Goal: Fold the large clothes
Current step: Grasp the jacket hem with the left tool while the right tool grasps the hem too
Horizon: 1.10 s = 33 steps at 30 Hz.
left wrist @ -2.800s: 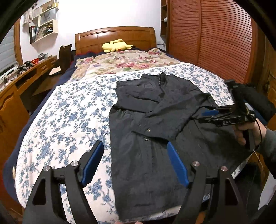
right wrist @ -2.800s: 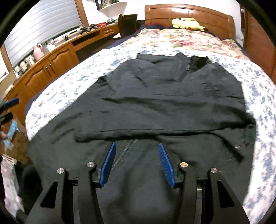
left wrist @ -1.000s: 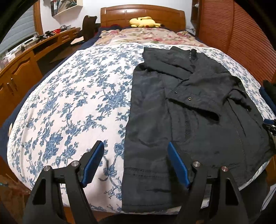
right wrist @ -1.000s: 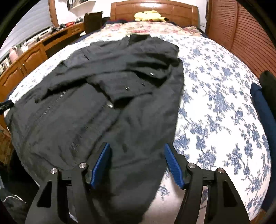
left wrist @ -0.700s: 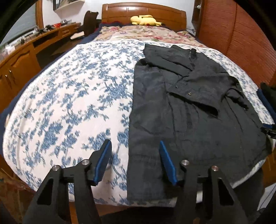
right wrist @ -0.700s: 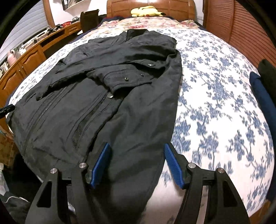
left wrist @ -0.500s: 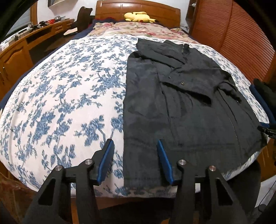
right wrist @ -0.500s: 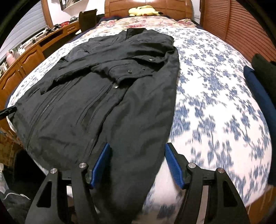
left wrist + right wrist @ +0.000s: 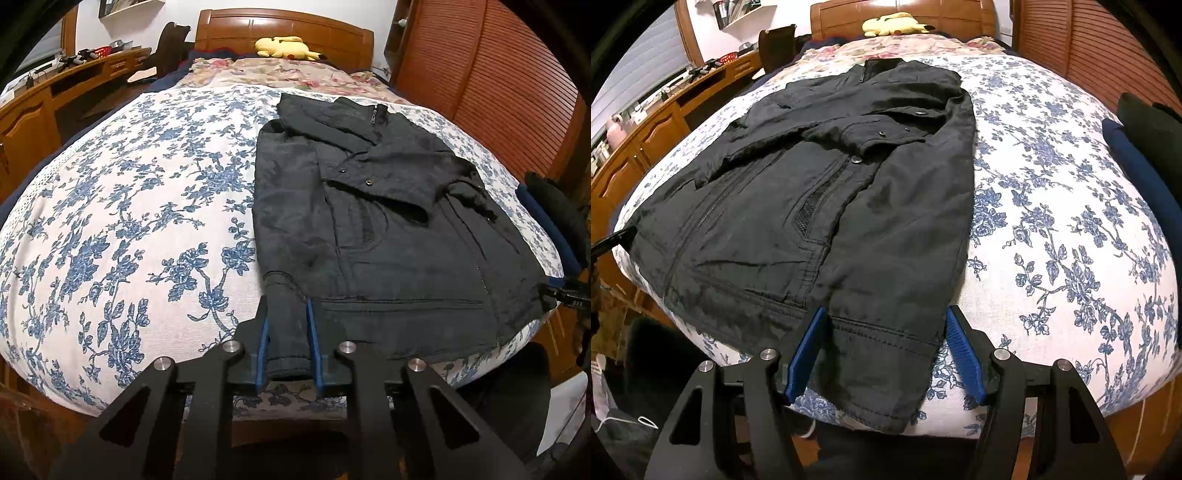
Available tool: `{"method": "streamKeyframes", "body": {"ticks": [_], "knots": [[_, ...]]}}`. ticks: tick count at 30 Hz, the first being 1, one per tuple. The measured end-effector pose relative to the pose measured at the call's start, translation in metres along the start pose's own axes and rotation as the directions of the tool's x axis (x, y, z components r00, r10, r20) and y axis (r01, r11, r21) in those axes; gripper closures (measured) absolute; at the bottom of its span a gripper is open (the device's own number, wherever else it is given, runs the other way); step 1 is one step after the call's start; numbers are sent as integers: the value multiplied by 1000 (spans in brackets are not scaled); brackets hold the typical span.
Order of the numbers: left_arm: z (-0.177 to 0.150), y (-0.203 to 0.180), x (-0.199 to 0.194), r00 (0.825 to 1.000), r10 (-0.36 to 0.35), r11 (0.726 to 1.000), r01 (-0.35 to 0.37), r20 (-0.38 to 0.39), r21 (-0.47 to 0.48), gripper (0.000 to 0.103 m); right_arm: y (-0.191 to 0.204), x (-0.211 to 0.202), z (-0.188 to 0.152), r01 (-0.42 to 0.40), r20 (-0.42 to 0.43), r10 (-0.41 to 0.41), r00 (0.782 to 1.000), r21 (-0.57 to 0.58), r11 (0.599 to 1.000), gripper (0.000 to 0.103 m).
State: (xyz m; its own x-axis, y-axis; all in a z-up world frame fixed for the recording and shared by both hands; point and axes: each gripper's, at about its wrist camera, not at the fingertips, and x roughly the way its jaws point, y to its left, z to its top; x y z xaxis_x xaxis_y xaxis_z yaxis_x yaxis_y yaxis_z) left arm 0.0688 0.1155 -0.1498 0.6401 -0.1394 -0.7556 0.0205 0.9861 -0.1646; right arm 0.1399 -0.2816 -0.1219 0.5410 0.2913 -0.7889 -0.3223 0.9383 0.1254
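We see the left tool (image 9: 287, 341) pitched down at the bed's (image 9: 122, 229) 6 o'clock edge, jaws closing on the jacket (image 9: 373, 229) hem | right tool (image 9: 882, 347) spread, straddling the hem corner, unpinched | a second ago the left jaws stood wide.

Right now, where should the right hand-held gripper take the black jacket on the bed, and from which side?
The bottom hem corner of the black zip-front jacket, from the foot of the floral-quilted bed. That corner hangs over the mattress edge, so a finger can slip under it. The right hand-held gripper already straddles it, open; the left hand-held gripper is closing on the opposite corner.
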Motion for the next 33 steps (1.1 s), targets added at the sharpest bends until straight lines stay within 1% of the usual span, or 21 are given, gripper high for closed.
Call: {"method": "streamKeyframes", "body": {"ticks": [5, 12, 13, 14, 15, 17, 18, 21, 23, 28, 33], "knots": [[-2, 1, 5, 1000, 18, 1000, -17, -20, 14, 84, 6, -3, -6, 16, -2, -16, 1000, -19, 1000, 36], [-4, 5, 6, 1000, 7, 1000, -7, -19, 12, 85, 14, 0, -8, 49, -9, -49, 999, -48, 998, 36], [-3, 3, 5, 1000, 8, 1000, -8, -19, 11, 89, 14, 1, -8, 47, -9, -47, 999, -50, 998, 38], [-1, 2, 3, 1000, 9, 1000, -9, -16, 12, 91, 14, 1, -6, 41, -9, -41, 999, -54, 998, 49], [1, -1, 0, 1000, 12, 1000, -12, -5, 18, 94, 14, 0, -4, 24, -8, -25, 1000, -53, 998, 64], [8, -6, -12, 1000, 9, 999, -9, 30, 32, 96, 11, -3, 1, -27, 2, 27, 1000, -43, 999, 79], [12, -9, -20, 999, 0, 999, -2, 51, 38, 96, 11, -6, 3, -39, 15, 39, 999, -43, 998, 84], [26, -18, -42, 994, -29, 998, 23, 107, 57, 97, 8, -16, 12, -77, 70, 79, 994, -33, 996, 90], [33, -24, -54, 990, -35, 997, 25, 135, 74, 97, 4, -27, 18, -101, 114, 102, 988, -20, 995, 91], [50, -42, -82, 978, -52, 993, 29, 202, 117, 98, -3, -64, 37, -129, 229, 128, 965, -10, 992, 92], [58, -52, -111, 961, -73, 990, 37, 265, 137, 98, -10, -103, 41, -148, 323, 140, 936, -1, 989, 93]]}}
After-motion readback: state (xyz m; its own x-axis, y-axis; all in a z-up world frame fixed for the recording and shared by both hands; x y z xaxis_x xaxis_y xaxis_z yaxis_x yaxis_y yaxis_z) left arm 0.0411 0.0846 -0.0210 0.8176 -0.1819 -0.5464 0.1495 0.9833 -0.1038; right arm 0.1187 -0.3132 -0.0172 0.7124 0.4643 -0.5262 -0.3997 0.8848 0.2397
